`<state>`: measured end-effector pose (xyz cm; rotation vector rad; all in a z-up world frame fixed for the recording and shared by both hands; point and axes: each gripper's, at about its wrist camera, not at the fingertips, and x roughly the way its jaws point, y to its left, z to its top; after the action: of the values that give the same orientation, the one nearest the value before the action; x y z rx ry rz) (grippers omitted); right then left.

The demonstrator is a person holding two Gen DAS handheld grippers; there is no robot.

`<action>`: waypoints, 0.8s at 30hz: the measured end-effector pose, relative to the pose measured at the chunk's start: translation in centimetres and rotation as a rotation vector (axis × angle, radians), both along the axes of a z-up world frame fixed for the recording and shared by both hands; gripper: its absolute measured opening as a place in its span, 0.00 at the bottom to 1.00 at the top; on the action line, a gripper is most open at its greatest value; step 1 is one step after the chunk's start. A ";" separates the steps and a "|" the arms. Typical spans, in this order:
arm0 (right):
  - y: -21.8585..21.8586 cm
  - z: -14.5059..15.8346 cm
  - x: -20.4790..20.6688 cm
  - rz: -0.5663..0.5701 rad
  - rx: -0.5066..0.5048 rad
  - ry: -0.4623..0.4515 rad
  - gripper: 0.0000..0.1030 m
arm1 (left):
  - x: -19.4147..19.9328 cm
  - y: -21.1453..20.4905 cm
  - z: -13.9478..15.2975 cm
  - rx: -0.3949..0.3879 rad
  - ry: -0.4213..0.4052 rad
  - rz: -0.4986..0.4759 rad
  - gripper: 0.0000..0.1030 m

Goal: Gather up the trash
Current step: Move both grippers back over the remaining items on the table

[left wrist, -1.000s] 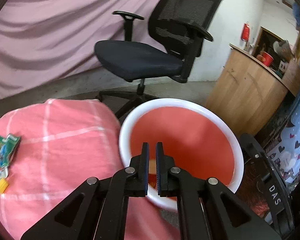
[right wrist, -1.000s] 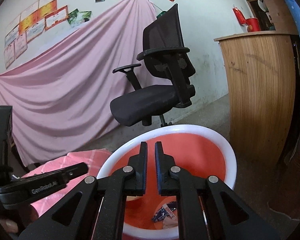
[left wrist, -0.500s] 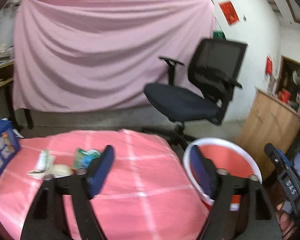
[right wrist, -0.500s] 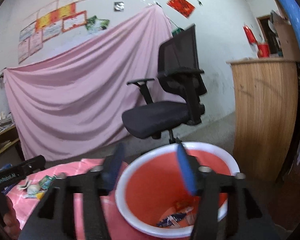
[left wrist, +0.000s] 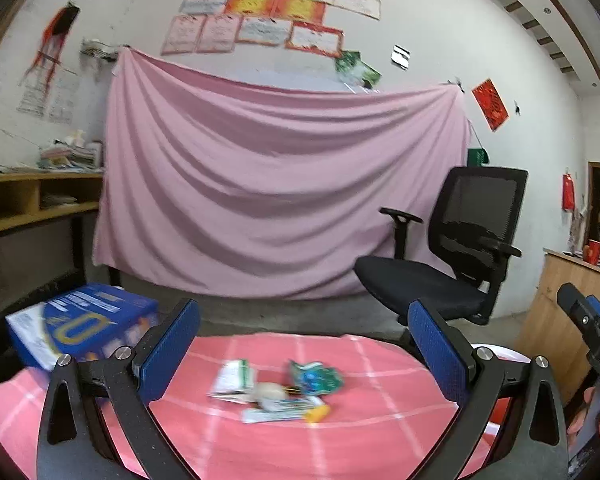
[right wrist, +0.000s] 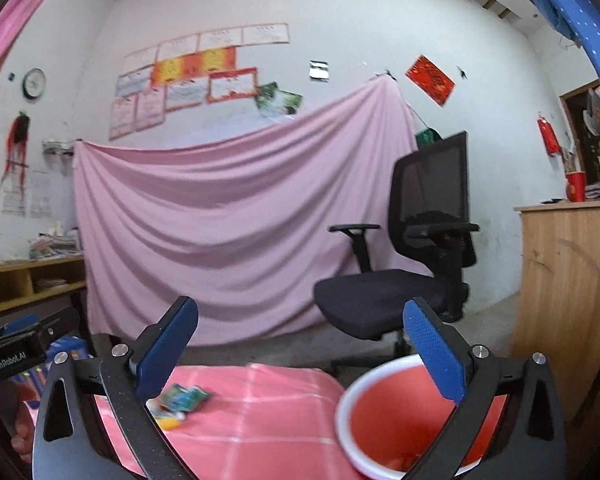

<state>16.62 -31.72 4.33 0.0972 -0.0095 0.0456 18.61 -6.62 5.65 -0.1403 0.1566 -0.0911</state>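
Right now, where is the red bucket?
In the right wrist view the red bucket sits low on the right, just beside the pink cloth, in front of the black chair.

The counter (left wrist: pixel 380 432) wears a coral-pink cloth crossed by thin white lines. On it lie a green wrapper (left wrist: pixel 315 377), a white packet (left wrist: pixel 236 376) and a yellow scrap (left wrist: pixel 318 414) (blurred). The bucket (right wrist: pixel 380 412) is red inside with a white rim. The box (left wrist: pixel 80 322) is blue and white with yellow print. Both grippers' fingers (left wrist: pixel 170 350) have blue pads on black frames.
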 end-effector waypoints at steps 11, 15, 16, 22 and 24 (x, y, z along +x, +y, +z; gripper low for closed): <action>6.5 -1.4 0.7 0.111 -0.077 -0.007 1.00 | -1.9 5.6 -2.5 0.074 -0.001 0.077 0.99; 8.3 -2.7 1.8 0.139 -0.122 0.036 1.00 | -0.6 5.9 -4.1 0.119 0.038 0.074 0.99; 8.5 -3.0 2.1 0.144 -0.129 0.049 1.00 | -0.2 5.9 -4.5 0.135 0.056 0.071 0.99; 9.4 -4.0 4.0 0.150 -0.154 0.138 1.00 | 2.6 5.5 -6.3 0.185 0.151 0.041 0.99; 9.4 -4.4 5.0 0.165 -0.158 0.194 1.00 | 3.6 5.2 -6.8 0.203 0.192 0.019 0.98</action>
<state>21.58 -22.28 -0.04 -0.0558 0.1957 0.2012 22.20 -1.46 -1.13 0.0529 0.3549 -0.0423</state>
